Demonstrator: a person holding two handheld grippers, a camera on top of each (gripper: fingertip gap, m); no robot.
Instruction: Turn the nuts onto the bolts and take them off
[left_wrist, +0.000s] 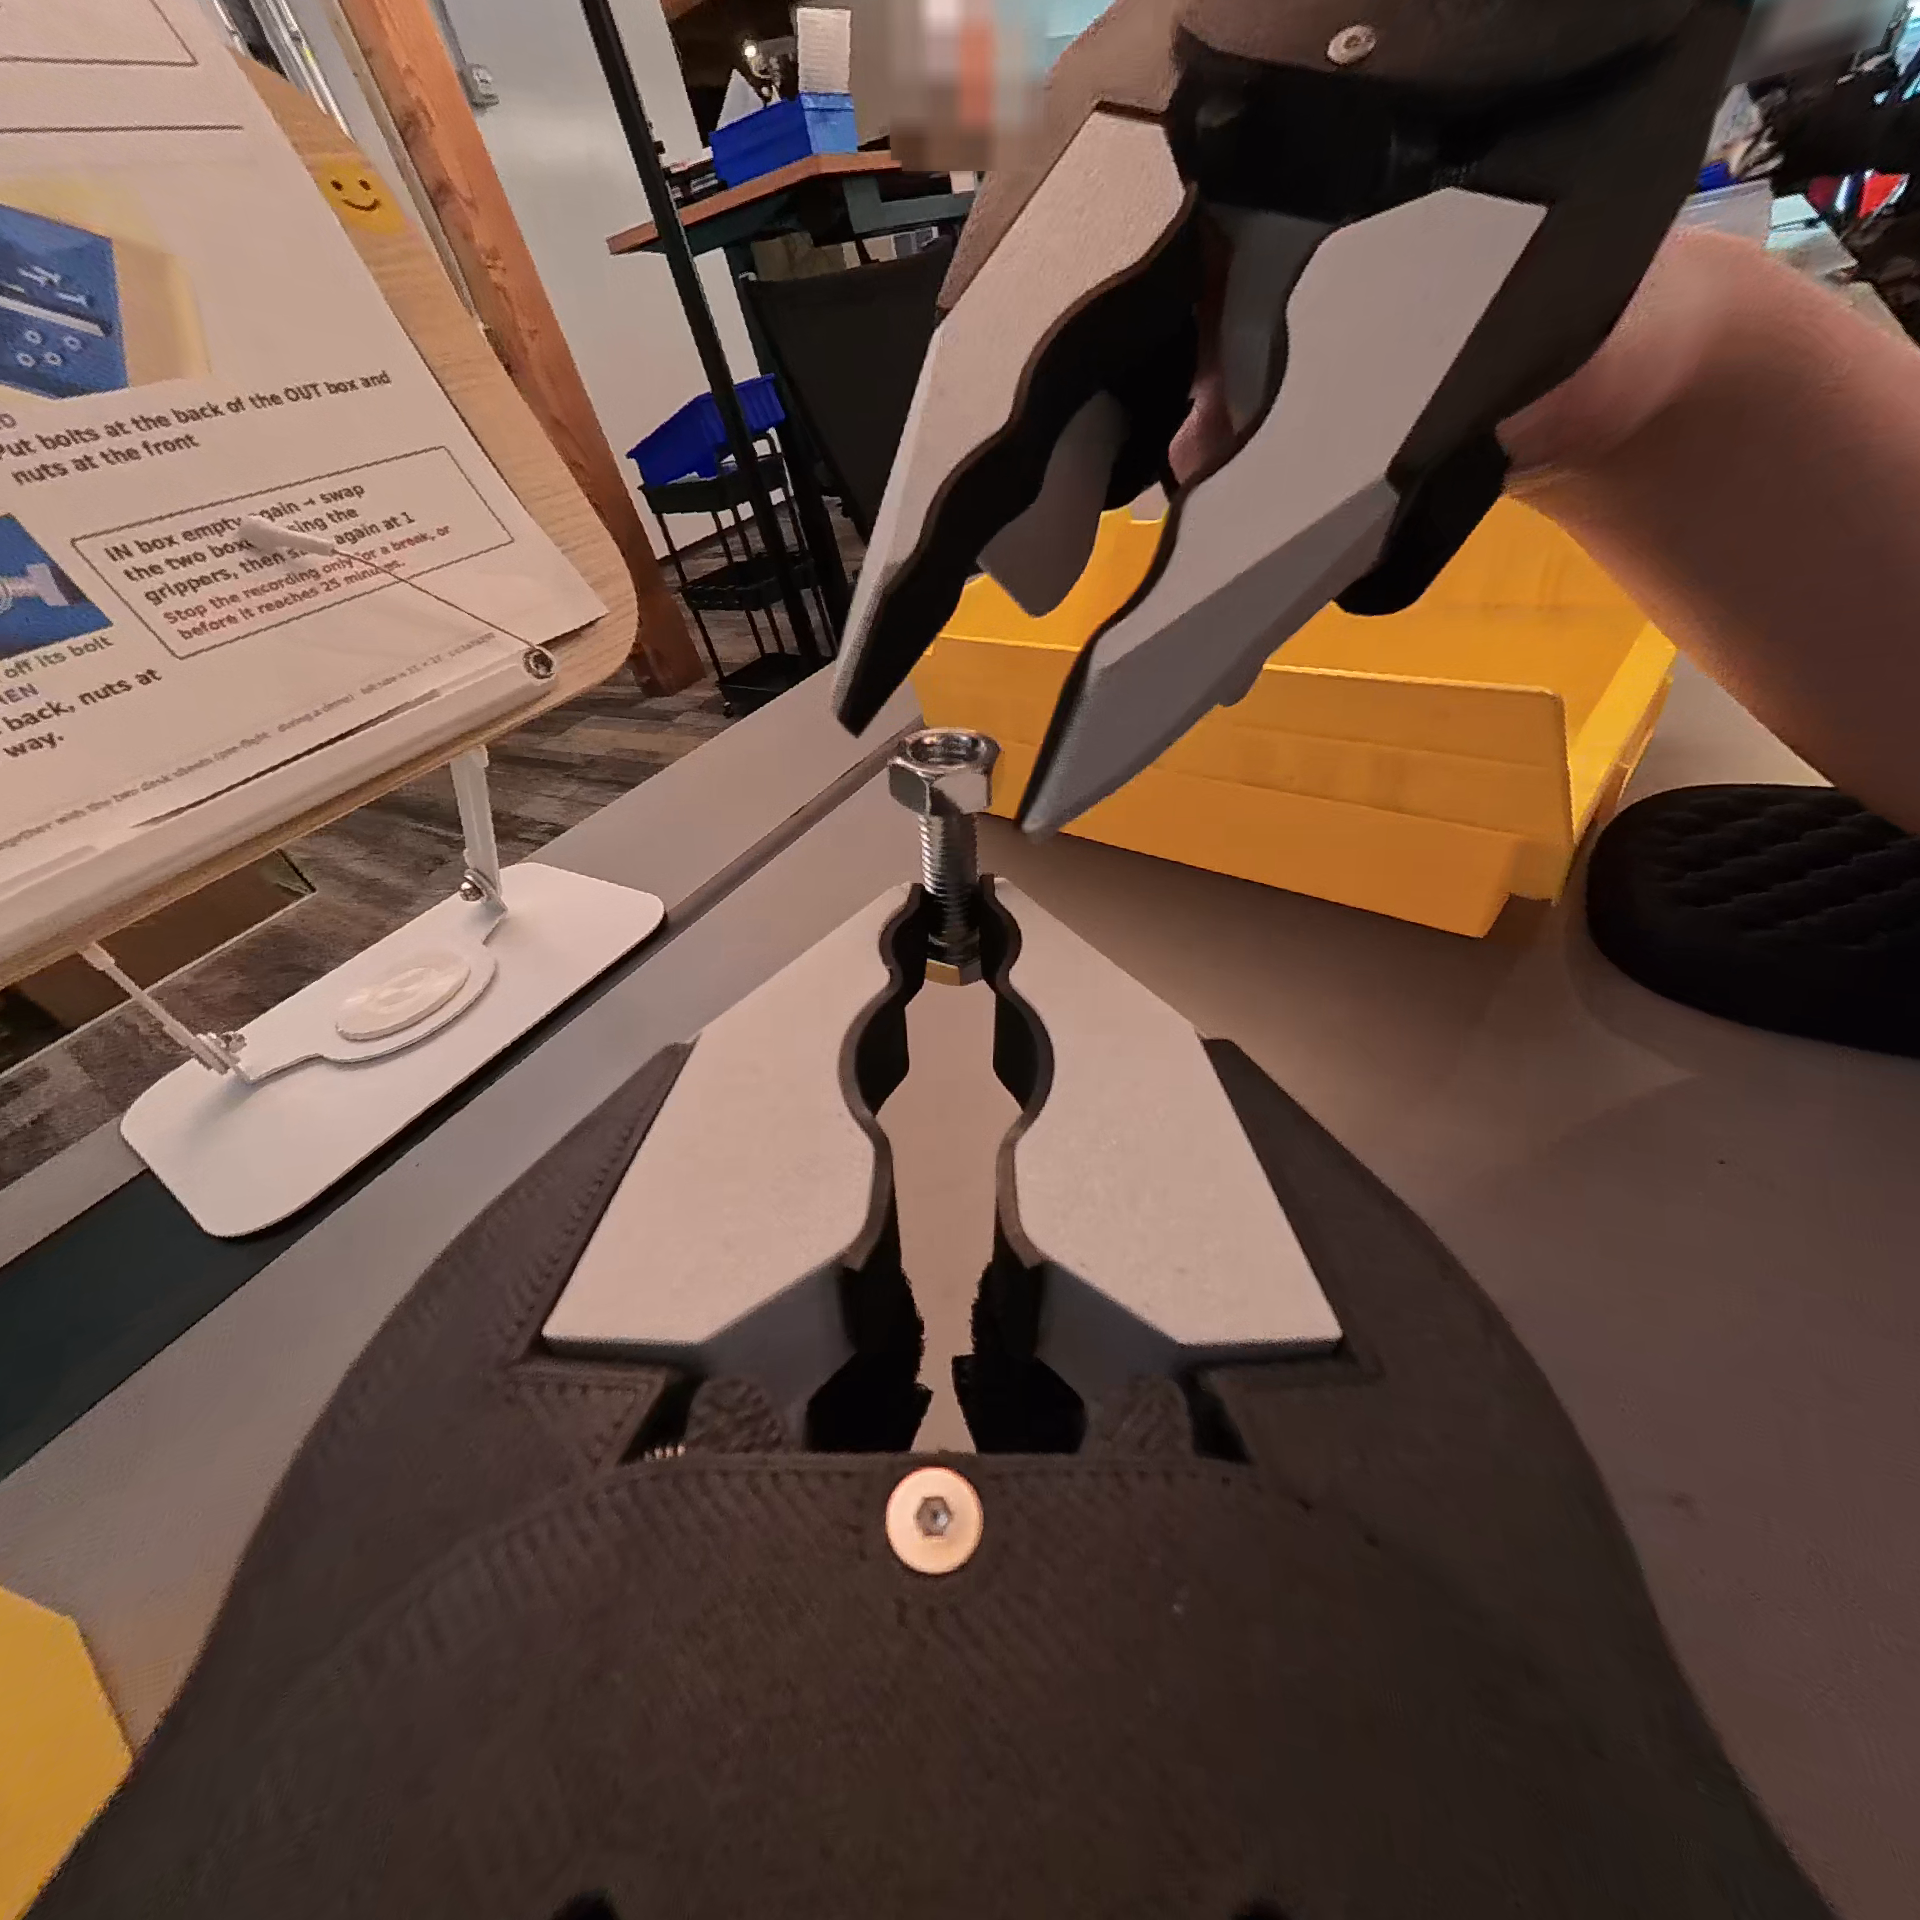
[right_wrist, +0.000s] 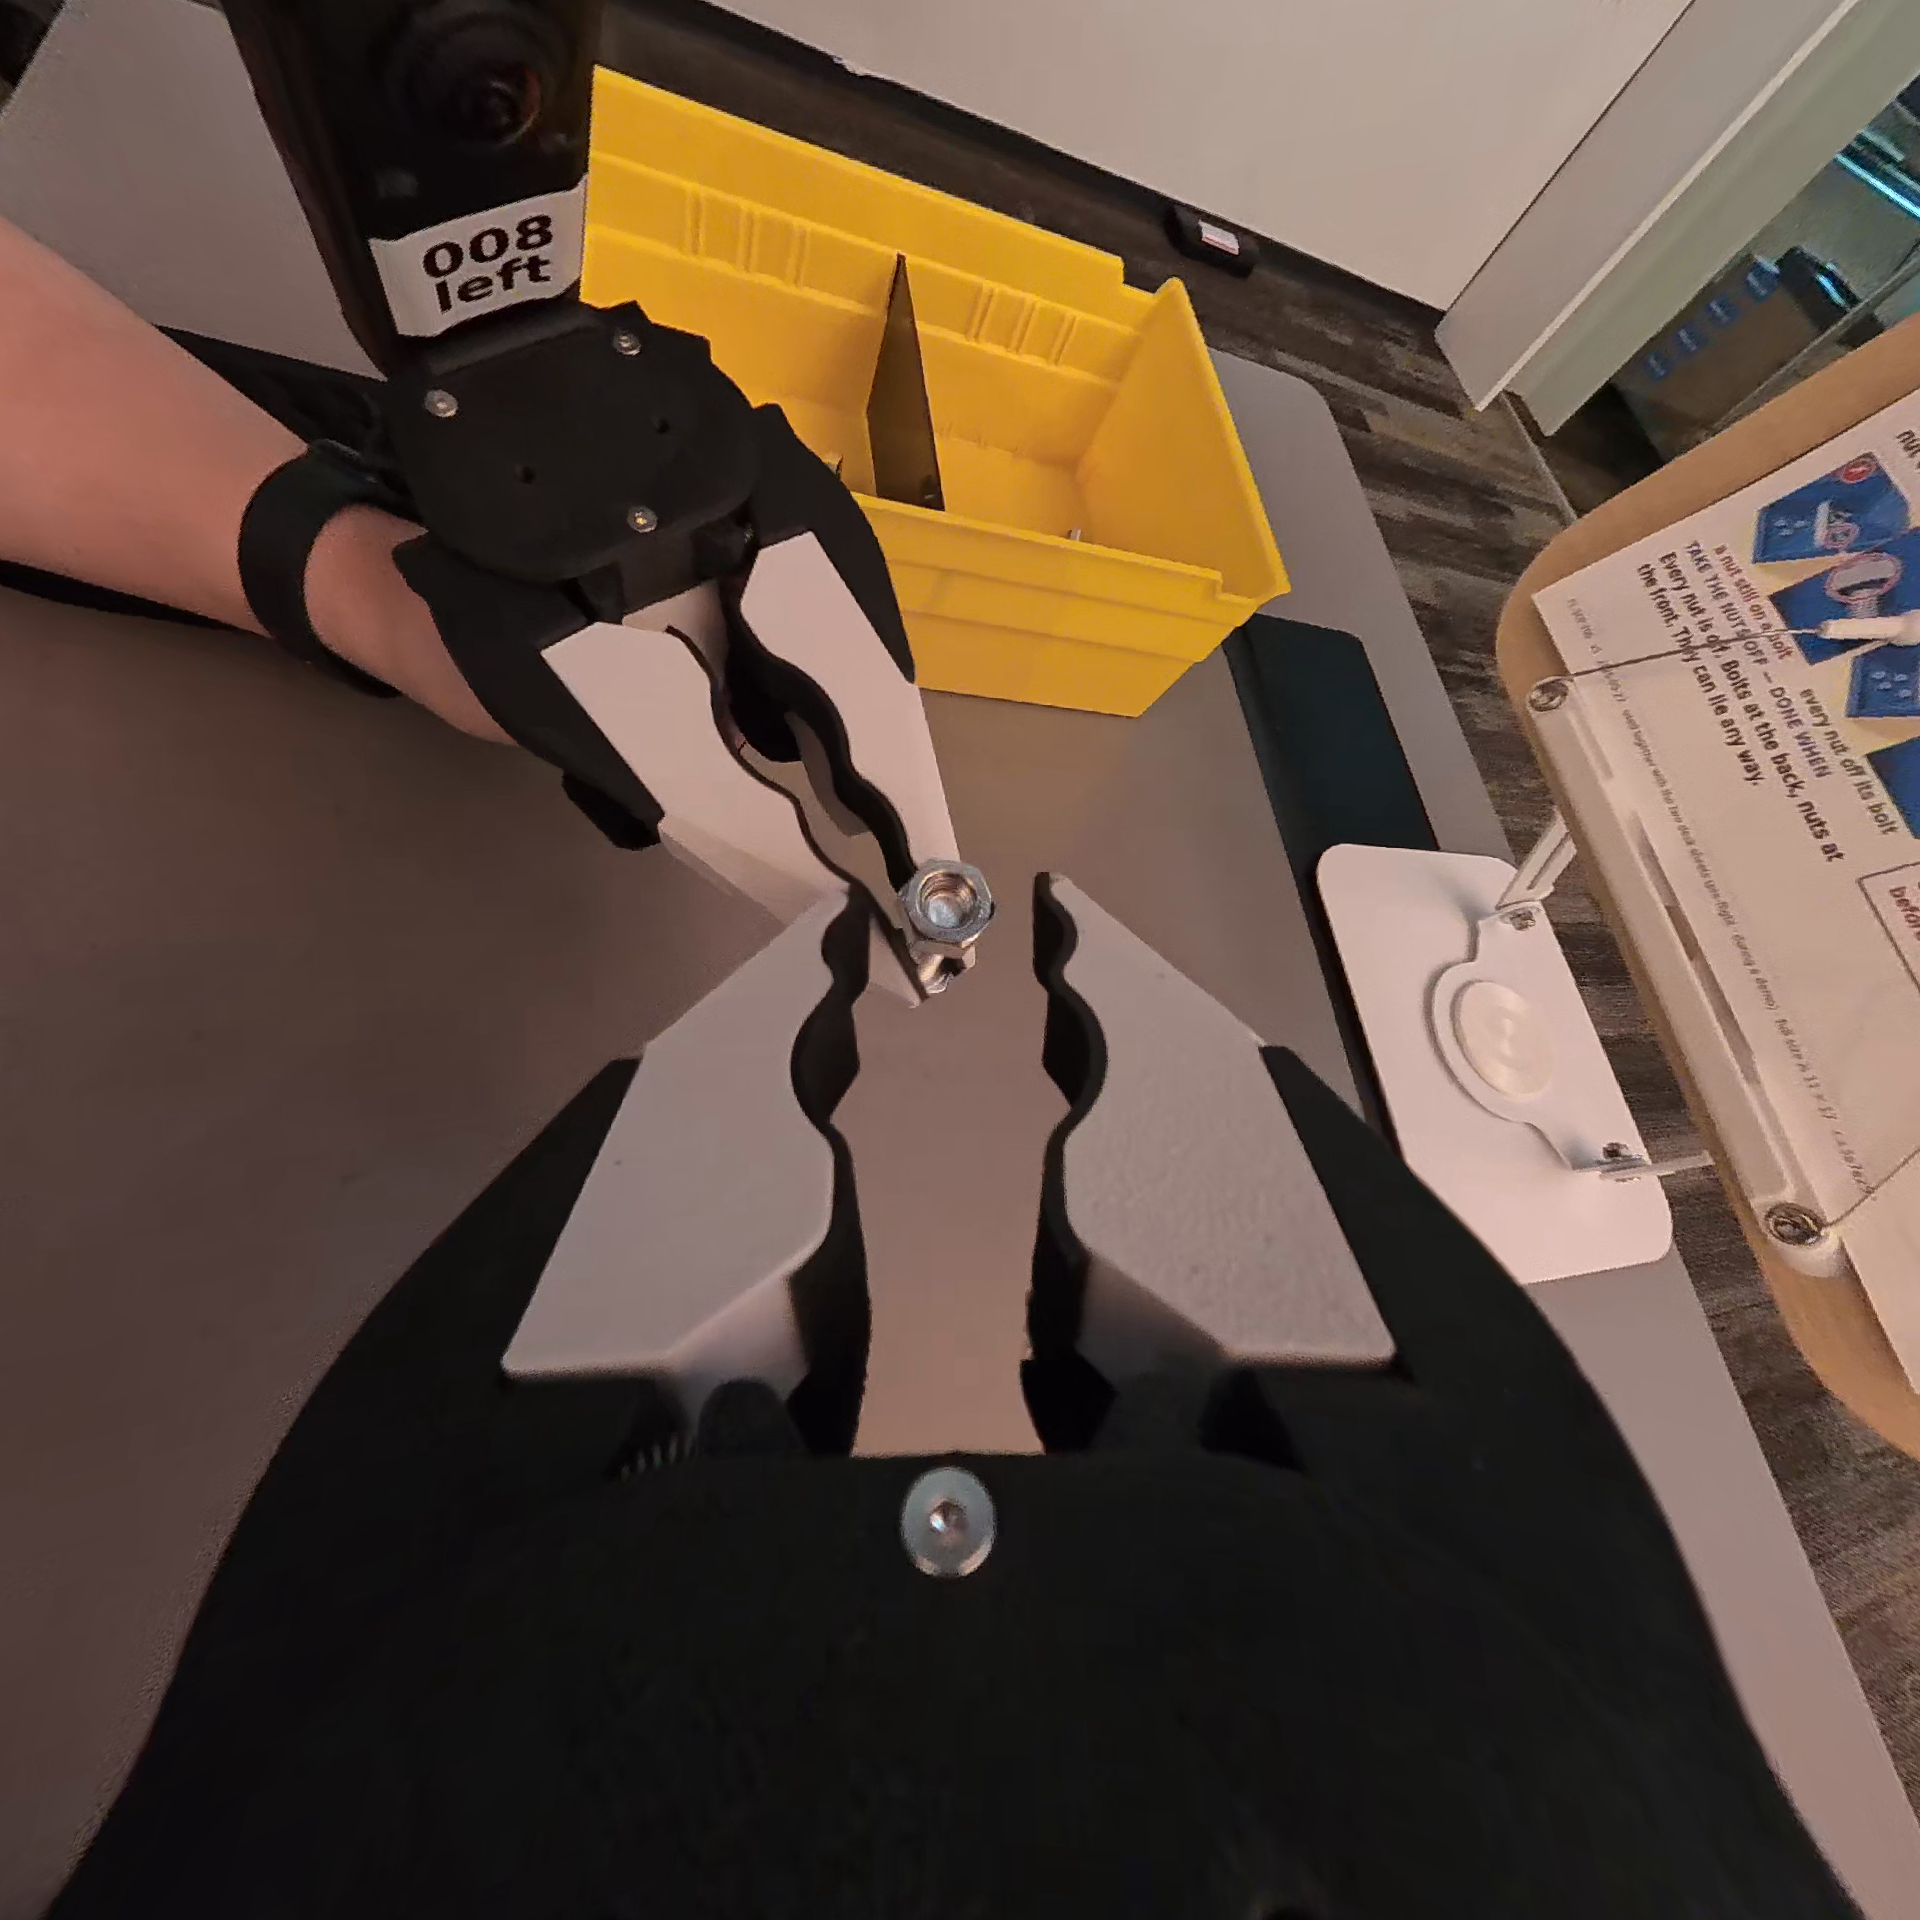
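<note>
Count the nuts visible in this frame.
1. The nut sits at the tip of the bolt clamped in the left hand-held gripper. Others may lie hidden inside the yellow bin.

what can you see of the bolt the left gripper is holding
The bolt is a bright silvery metal one with a threaded shank, standing upright. The left gripper is shut on its lower end, where a hex head peeks out between the fingertips. A silvery hex nut sits at the top of the thread, near its tip, and in the right wrist view the bolt's end shows inside the nut's hole. The right gripper hangs open around the nut, not touching it.
</note>
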